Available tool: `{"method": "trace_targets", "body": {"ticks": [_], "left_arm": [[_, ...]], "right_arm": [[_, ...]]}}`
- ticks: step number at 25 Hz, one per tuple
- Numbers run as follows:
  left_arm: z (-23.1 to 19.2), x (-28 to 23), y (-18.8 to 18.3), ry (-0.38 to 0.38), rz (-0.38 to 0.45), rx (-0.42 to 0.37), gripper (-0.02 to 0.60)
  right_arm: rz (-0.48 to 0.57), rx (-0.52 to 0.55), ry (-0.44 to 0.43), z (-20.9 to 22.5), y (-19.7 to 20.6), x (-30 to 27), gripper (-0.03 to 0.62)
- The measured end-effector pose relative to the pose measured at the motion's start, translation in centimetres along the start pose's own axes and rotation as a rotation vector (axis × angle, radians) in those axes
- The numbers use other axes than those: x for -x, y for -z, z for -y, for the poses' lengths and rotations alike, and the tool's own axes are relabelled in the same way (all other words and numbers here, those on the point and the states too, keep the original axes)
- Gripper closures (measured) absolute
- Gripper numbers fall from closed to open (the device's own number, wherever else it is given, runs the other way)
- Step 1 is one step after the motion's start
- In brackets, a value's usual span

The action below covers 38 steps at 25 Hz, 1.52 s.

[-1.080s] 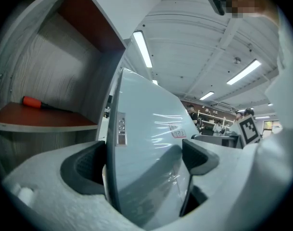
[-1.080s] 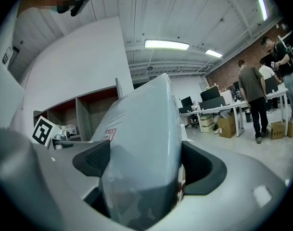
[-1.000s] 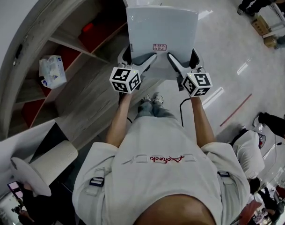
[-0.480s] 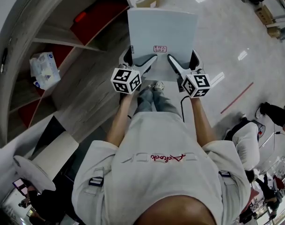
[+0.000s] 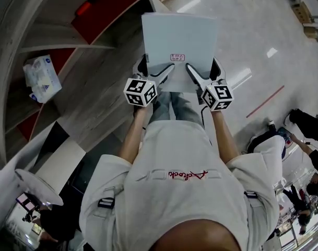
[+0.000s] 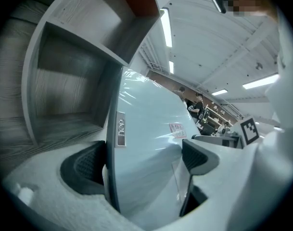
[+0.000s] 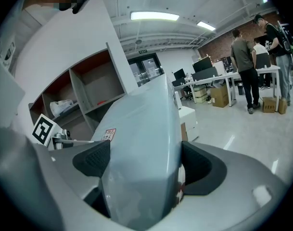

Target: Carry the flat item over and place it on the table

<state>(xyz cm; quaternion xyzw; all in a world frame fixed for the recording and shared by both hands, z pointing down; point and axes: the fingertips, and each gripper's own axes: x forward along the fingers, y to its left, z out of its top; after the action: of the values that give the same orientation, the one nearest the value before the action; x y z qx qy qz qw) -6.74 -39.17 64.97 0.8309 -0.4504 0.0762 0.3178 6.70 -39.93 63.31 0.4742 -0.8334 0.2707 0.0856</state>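
Both biting: my left gripper (image 5: 156, 68) and right gripper (image 5: 203, 68) each pinch the near edge of the flat grey item (image 5: 178, 33) (a closed laptop, perhaps), with the shelving (image 5: 70, 33) out beyond the left gripper.

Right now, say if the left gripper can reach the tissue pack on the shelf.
Probably not: the left gripper is shut on the flat item, shared with the right gripper.

Flat item (image 5: 178, 38): out ahead of the person, above the floor (image 5: 247, 30).
Left hand-held gripper (image 5: 157, 68): clamped on its near left edge.
Right hand-held gripper (image 5: 202, 68): clamped on its near right edge.
Shelf unit (image 5: 91, 95): left of the item.
Packet (image 5: 37, 78): in a shelf compartment, far left.
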Motion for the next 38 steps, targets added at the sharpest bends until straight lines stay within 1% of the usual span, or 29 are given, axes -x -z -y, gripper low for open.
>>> {"method": "trace_targets", "body": {"ticks": [7, 15, 21, 24, 28, 33, 38], "left_arm": [[-2.1, -1.2, 2.3, -0.02, -0.039, 0.052, 0.078], [-4.9, -4.1, 4.0, -0.027, -0.113, 0.111, 0.077], [-6.8, -5.7, 5.1, -0.06, -0.188, 0.136, 0.078], [-7.2, -6.4, 5.5, -0.073, -0.224, 0.144, 0.078], [-7.5, -6.6, 6.1, -0.093, -0.253, 0.156, 0.078], [-8.1, -7.0, 7.2, -0.097, -0.305, 0.199, 0.078], [-8.5, -7.3, 7.4, -0.102, -0.321, 0.208, 0.078]], "right_arm": [[-0.063, -0.013, 0.002, 0.8, 2.3, -2.1, 0.126], [-0.135, -0.048, 0.023, 2.9, 4.3, -5.2, 0.126], [-0.217, -0.134, 0.025, 4.4, 6.4, -7.6, 0.126], [-0.251, -0.173, 0.027, 5.1, 7.1, -8.2, 0.126], [-0.286, -0.195, 0.031, 5.4, 7.9, -8.5, 0.127], [-0.359, -0.215, 0.057, 6.0, 9.0, -9.1, 0.128], [-0.371, -0.215, 0.062, 6.1, 9.1, -9.5, 0.128]]}}
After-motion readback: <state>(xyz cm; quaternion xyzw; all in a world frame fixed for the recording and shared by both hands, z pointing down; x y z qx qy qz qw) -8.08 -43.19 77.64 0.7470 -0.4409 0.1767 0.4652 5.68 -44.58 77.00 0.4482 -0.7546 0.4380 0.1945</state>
